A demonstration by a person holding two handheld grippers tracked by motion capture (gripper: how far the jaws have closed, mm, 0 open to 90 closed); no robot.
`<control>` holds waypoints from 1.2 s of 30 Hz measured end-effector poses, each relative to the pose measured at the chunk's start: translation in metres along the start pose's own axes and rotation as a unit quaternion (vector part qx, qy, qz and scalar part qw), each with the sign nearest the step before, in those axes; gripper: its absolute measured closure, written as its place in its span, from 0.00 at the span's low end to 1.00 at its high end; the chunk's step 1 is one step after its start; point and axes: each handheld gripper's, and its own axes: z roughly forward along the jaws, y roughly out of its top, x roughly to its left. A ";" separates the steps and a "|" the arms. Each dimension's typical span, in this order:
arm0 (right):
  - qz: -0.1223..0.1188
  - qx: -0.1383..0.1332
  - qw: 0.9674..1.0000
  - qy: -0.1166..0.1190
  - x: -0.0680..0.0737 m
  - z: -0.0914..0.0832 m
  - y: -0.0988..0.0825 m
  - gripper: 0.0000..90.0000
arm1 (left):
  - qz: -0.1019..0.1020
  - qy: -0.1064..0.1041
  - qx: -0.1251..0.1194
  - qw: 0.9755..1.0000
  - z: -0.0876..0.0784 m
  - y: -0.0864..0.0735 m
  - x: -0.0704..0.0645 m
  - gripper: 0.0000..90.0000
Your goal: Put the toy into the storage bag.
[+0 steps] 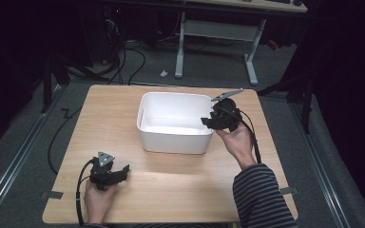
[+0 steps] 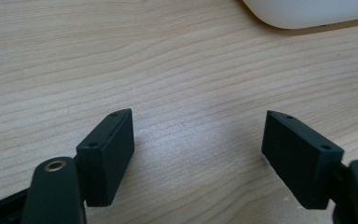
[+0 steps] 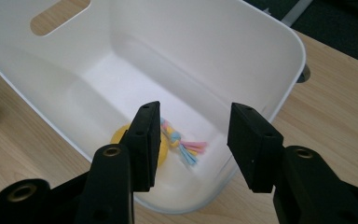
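The knotted pastel rope toy (image 3: 182,143) lies inside the white bin (image 1: 175,137) on the counter (image 1: 171,180). Right gripper (image 3: 193,140) hovers above it, jaws parted, empty — lifting carelessly could clip the rim. Left gripper (image 2: 198,154) rests, jaws wide.

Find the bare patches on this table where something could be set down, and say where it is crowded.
The table is bare left of the bin, back to the far left corner, and along the near strip between the left tongs and the striped sleeve. It is crowded at the bin's right rim, where the right tongs hang, and inside, round the toy.
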 end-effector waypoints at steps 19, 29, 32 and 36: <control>0.027 -0.028 0.999 -0.009 -0.026 -0.031 -0.019 0.60 | 0.001 0.003 -0.001 1.000 0.000 0.000 -0.001 0.28; 0.050 -0.044 0.998 -0.014 -0.042 -0.048 -0.035 0.60 | 0.002 0.003 0.000 1.000 0.000 0.000 -0.001 0.28; 0.055 -0.049 0.997 -0.014 -0.045 -0.053 -0.039 0.60 | 0.002 0.003 0.000 1.000 0.000 0.000 -0.001 0.28; 0.059 -0.047 0.997 -0.017 -0.049 -0.057 -0.045 0.60 | 0.003 0.003 0.000 1.000 0.000 0.000 -0.001 0.28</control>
